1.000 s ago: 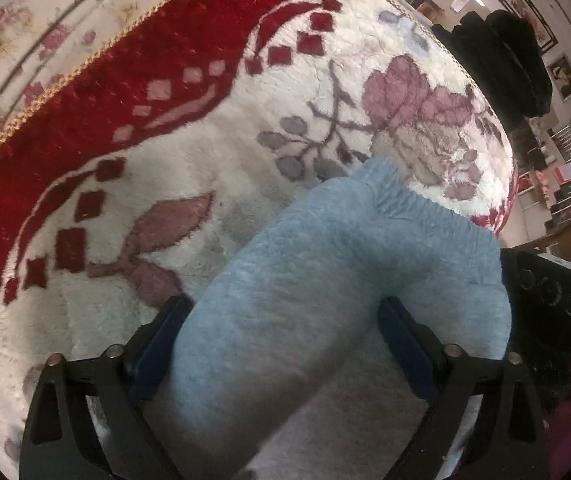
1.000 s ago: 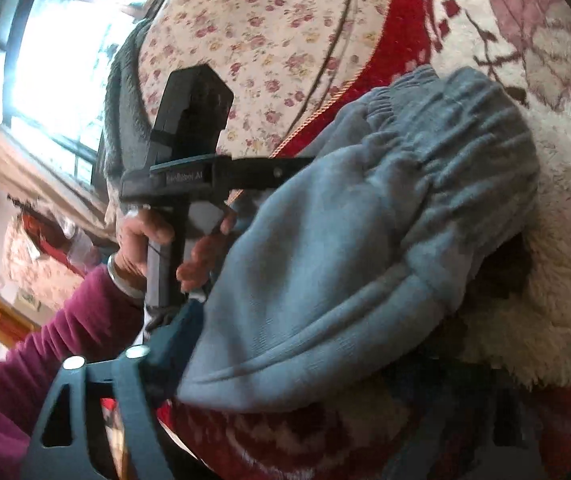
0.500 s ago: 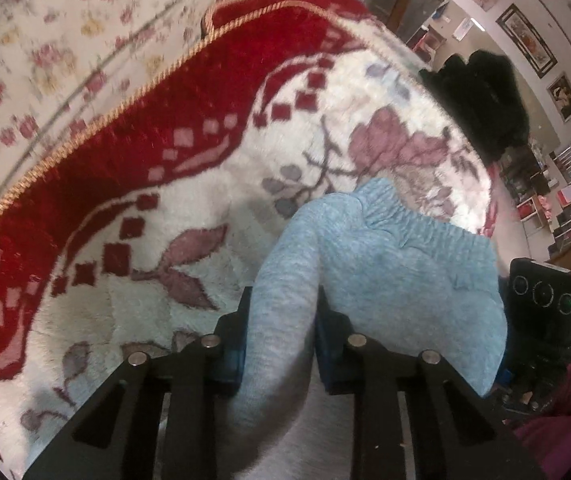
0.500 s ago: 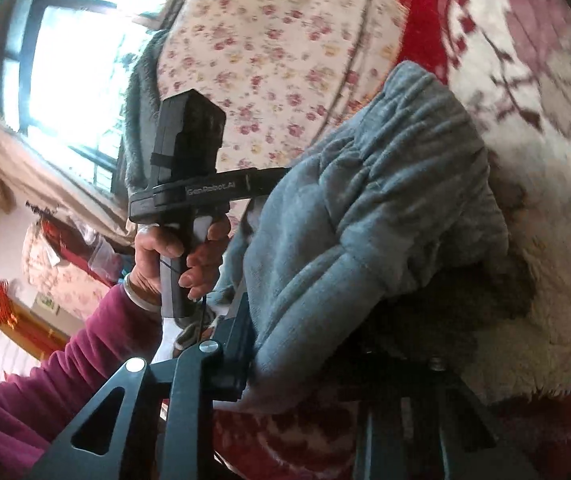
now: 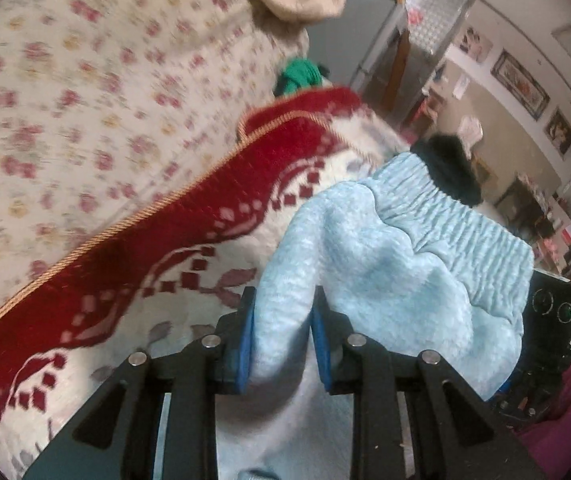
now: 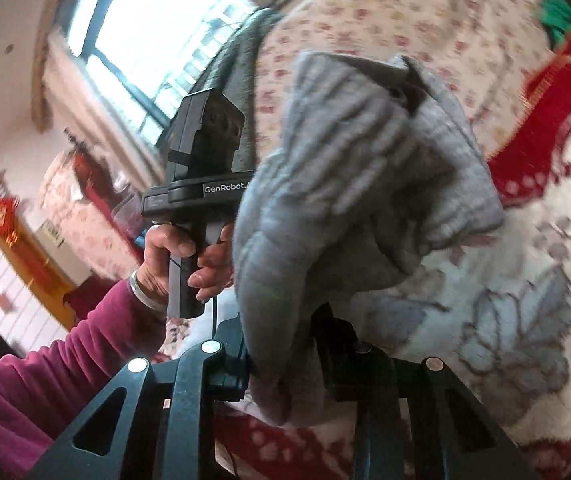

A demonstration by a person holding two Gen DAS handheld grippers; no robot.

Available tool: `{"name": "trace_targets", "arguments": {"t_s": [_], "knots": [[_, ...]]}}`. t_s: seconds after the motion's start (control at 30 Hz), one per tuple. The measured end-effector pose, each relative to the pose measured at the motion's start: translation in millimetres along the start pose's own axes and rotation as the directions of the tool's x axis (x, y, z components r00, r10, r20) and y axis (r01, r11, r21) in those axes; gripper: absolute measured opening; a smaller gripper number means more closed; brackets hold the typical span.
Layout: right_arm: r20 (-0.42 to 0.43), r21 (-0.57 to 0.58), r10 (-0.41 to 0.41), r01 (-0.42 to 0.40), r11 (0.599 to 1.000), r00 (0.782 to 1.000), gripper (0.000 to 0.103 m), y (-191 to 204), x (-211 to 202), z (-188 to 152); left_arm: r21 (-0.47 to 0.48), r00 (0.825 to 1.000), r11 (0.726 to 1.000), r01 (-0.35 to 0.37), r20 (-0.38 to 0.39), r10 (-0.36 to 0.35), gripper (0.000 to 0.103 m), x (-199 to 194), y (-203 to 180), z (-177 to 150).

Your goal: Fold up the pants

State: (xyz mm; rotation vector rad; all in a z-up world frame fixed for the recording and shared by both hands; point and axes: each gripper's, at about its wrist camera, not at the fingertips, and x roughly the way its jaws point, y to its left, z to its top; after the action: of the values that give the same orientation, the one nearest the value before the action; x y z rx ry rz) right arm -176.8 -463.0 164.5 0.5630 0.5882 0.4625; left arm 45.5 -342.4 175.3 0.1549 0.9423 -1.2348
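Observation:
The light blue-grey pants [image 5: 397, 264] hang bunched in the air above the red and white floral blanket [image 5: 189, 236], with the ribbed waistband at the upper right. My left gripper [image 5: 283, 344] is shut on a fold of the cloth. In the right wrist view my right gripper [image 6: 285, 356] is shut on another fold of the pants [image 6: 349, 200], which rise in front of the camera. The left gripper's body [image 6: 201, 184], held by a hand in a magenta sleeve, shows to the left of the pants there.
A floral sofa back [image 5: 85, 92] rises behind the blanket. A green cloth [image 5: 299, 76] and a black fluffy item [image 5: 449, 168] lie at the far end. The right gripper's body [image 5: 549, 320] is close at the right.
Both grippers have closed on the pants and lifted them up off the blanket. The views have tilted up toward the sofa back and the room.

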Motion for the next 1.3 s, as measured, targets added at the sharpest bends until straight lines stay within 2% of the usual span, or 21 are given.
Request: {"name": "trace_targets", "arguments": {"t_s": [0.17,0.37,0.43,0.47,0.6,0.7,0.77,0.83,0.9,0.93,1.03,1.07,1.1,1.17,1.23,1.27,1.3], "knots": [[-0.042,-0.097,0.058,-0.061,0.993,0.997,0.028,40.7,21.5,7.4,-0.039,0.994,0.999,-0.037,0.099,0.041,0.020,-59.1,12.0,-19.8],[-0.149,-0.216,0.098,-0.129,0.968,0.984,0.027,90.1,75.1,0.6,-0.138,0.975,0.989,-0.054,0.207,0.082,0.013,-119.7,39.3,-62.9],[-0.184,-0.224,0.124,-0.164,0.961,0.975,0.026,103.1,94.8,-3.9,-0.181,0.967,0.982,-0.046,0.239,0.089,0.002,-139.0,51.2,-82.3],[-0.201,-0.228,0.136,-0.181,0.957,0.970,0.026,108.3,103.8,-5.9,-0.203,0.961,0.978,-0.048,0.256,0.100,0.001,-150.0,57.0,-93.3],[-0.308,-0.261,0.163,-0.248,0.933,0.937,0.026,130.0,144.2,-22.7,-0.282,0.943,0.951,-0.128,0.263,0.205,0.001,-183.7,78.3,-144.5],[-0.389,-0.286,0.155,-0.279,0.916,0.908,0.026,139.7,179.3,-41.0,-0.380,0.924,0.903,-0.200,0.234,0.303,0.002,-201.8,99.0,-189.4],[-0.453,-0.288,0.140,-0.294,0.911,0.880,0.026,139.9,204.9,-56.5,-0.476,0.891,0.837,-0.269,0.207,0.404,0.008,-217.1,114.7,-222.2],[-0.508,-0.304,0.113,-0.300,0.904,0.854,0.026,139.2,224.5,-74.2,-0.565,0.864,0.778,-0.277,0.208,0.458,0.024,-238.5,124.8,-251.1],[-0.557,-0.325,0.082,-0.307,0.894,0.827,0.026,137.7,243.2,-91.1,-0.592,0.833,0.739,-0.320,0.195,0.517,0.042,-252.0,122.1,-263.2],[-0.562,-0.337,0.075,-0.311,0.889,0.824,0.026,138.6,246.8,-95.3,-0.585,0.819,0.734,-0.344,0.196,0.540,0.044,-257.8,116.4,-265.3],[-0.556,-0.383,0.051,-0.311,0.870,0.829,0.029,143.8,246.2,-98.6,-0.557,0.800,0.738,-0.382,0.200,0.565,0.059,-263.1,94.2,-255.5],[-0.544,-0.383,0.052,-0.303,0.873,0.837,0.029,143.1,240.6,-97.9,-0.551,0.796,0.741,-0.385,0.208,0.568,0.060,-263.9,87.6,-251.3],[-0.522,-0.374,0.060,-0.292,0.880,0.851,0.031,140.6,234.4,-93.6,-0.537,0.797,0.757,-0.373,0.232,0.558,0.061,-263.8,78.5,-245.1],[-0.499,-0.325,0.105,-0.299,0.897,0.860,0.044,136.3,220.2,-88.7,-0.522,0.801,0.785,-0.334,0.282,0.529,0.067,-265.9,67.0,-237.9],[-0.480,-0.221,0.208,-0.346,0.912,0.852,0.067,126.1,205.2,-76.6,-0.510,0.781,0.800,-0.316,0.340,0.524,0.073,-273.9,52.7,-228.3],[-0.470,-0.189,0.244,-0.367,0.911,0.848,0.070,123.4,199.9,-72.5,-0.498,0.773,0.811,-0.308,0.366,0.519,0.076,-277.8,45.7,-223.8],[-0.465,-0.192,0.243,-0.364,0.911,0.851,0.071,121.2,196.2,-69.5,-0.493,0.769,0.817,-0.301,0.381,0.513,0.079,-279.6,40.8,-218.8]]}}
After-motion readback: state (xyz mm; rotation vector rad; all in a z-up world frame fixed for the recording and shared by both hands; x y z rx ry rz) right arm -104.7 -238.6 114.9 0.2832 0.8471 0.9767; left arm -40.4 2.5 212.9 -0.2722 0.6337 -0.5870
